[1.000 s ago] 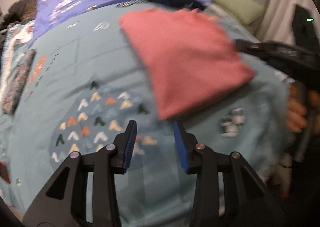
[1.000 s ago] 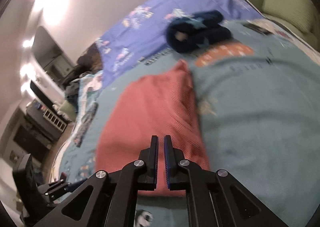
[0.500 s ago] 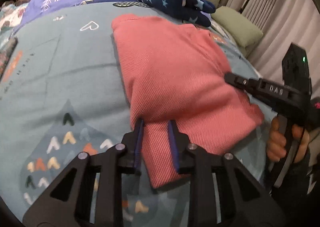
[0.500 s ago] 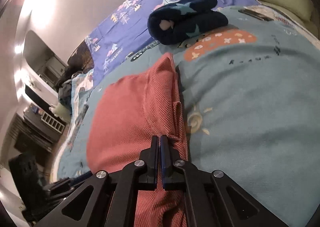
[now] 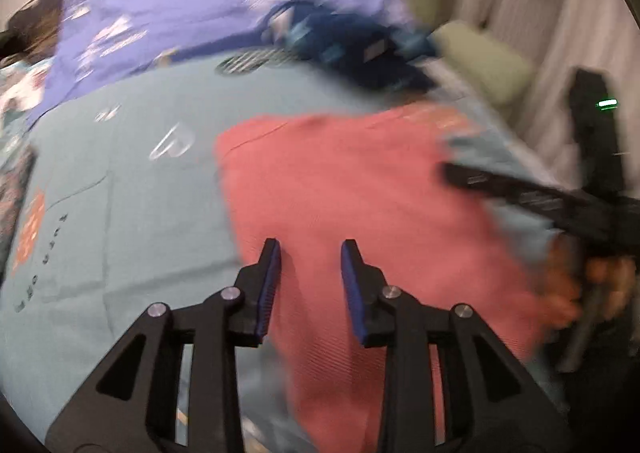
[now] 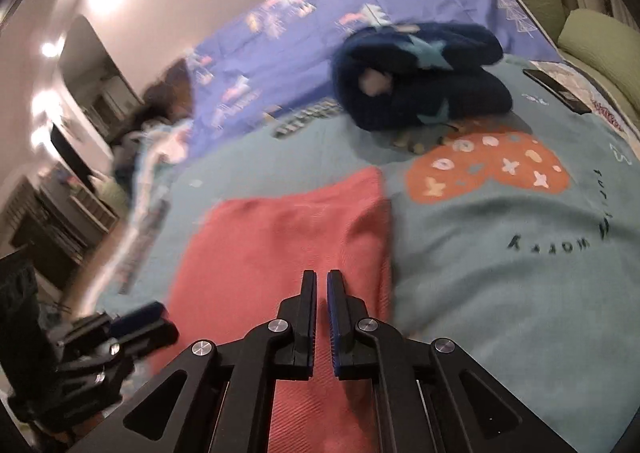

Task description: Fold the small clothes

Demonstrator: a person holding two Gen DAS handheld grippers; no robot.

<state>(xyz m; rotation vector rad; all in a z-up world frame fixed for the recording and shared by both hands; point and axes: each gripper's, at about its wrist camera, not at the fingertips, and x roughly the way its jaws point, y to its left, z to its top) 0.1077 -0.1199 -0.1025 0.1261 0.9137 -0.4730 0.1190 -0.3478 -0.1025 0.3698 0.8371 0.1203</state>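
On the teal blanket (image 6: 500, 293) sits the folded pink garment (image 5: 360, 213), flat, right in front of both my grippers. Left gripper (image 5: 310, 257) hangs over it, spread wide, gripping nothing. Right gripper (image 6: 321, 281) is nearly pinched together, a thin gap showing, nothing between. Navy starry bundle (image 6: 420, 73) lies further back.

Motion blur is smearing the left wrist view, softening the navy garment (image 5: 352, 49) beyond the fingers; the red cloth (image 5: 360, 213) is running under the left gripper (image 5: 310, 253) and off the bottom edge, its near end hidden.
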